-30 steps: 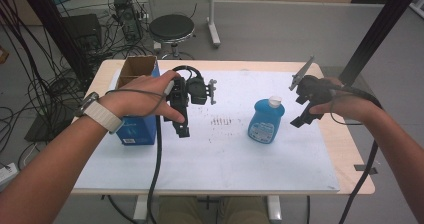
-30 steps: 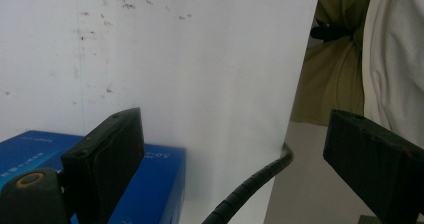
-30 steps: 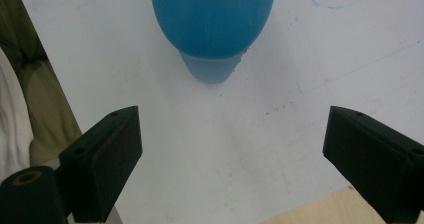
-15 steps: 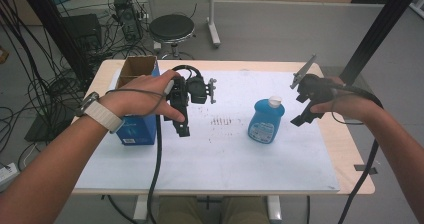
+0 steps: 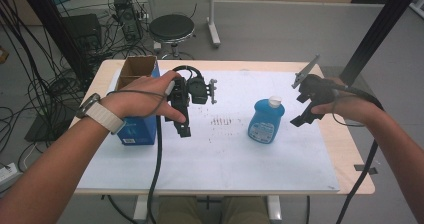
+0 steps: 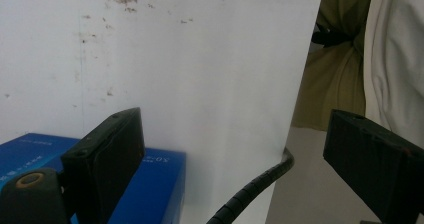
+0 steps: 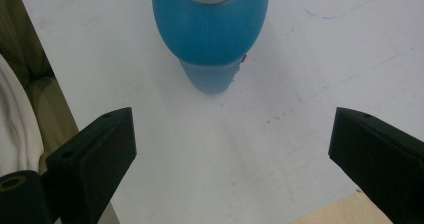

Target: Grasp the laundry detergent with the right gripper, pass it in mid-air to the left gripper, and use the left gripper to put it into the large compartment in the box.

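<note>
A blue bottle (image 5: 266, 120) with a white cap stands upright on the white sheet right of centre. In the right gripper view the bottle (image 7: 210, 29) lies ahead of the jaws, apart from them. My right gripper (image 5: 301, 109) (image 7: 230, 149) hovers just right of it; its jaws have just been opening, and nothing is between them. My left gripper (image 5: 184, 126) (image 6: 235, 149) hangs open and empty left of centre, pointing back toward the table's near edge. A blue box (image 5: 137, 129) (image 6: 160, 179) with an open cardboard top stands beside it.
A white sheet (image 5: 225, 159) covers most of the wooden table (image 5: 350, 149); faint dark marks speckle its middle. Behind the table stand a round stool (image 5: 171, 28) and tangled cables (image 5: 50, 84) on the floor. A black post (image 5: 375, 34) rises at the far right.
</note>
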Action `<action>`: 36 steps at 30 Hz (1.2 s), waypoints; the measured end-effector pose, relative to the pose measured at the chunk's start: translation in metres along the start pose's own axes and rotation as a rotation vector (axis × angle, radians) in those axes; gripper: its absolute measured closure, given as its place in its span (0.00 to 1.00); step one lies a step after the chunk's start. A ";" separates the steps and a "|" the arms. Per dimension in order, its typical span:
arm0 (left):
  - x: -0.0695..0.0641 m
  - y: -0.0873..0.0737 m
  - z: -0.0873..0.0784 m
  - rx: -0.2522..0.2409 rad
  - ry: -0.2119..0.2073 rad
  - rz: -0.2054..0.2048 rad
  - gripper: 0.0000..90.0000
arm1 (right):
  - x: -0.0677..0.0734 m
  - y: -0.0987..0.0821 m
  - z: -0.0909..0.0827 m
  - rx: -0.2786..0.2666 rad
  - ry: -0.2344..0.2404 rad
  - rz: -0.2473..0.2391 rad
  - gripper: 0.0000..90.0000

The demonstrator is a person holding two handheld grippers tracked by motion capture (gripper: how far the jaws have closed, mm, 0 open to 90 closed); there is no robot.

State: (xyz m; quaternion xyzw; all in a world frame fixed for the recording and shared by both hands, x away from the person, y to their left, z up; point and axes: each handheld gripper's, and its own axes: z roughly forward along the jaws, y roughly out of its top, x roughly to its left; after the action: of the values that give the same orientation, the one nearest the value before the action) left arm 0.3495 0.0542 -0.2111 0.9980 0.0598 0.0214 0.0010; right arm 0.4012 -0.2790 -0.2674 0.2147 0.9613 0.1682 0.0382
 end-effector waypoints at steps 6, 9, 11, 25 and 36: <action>0.000 -0.001 0.002 0.002 -0.005 -0.002 0.11 | 0.001 0.000 0.001 -0.007 0.000 -0.005 0.05; 0.000 -0.001 0.002 -0.001 -0.002 -0.004 0.11 | 0.002 0.000 0.002 -0.008 0.003 -0.005 0.05; 0.000 -0.001 0.003 -0.003 -0.002 -0.003 0.11 | 0.002 0.000 0.003 -0.012 0.004 -0.004 0.05; 0.000 -0.002 0.009 -0.004 -0.010 -0.006 0.11 | 0.004 -0.002 0.003 -0.043 0.016 -0.008 0.05; 0.000 0.001 0.012 -0.009 -0.012 -0.003 0.11 | 0.009 -0.003 0.007 -0.076 0.015 -0.013 0.06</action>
State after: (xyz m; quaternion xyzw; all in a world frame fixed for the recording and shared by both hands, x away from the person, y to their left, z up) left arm 0.3497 0.0534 -0.2228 0.9980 0.0614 0.0156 0.0061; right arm 0.3932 -0.2757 -0.2752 0.2054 0.9560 0.2058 0.0404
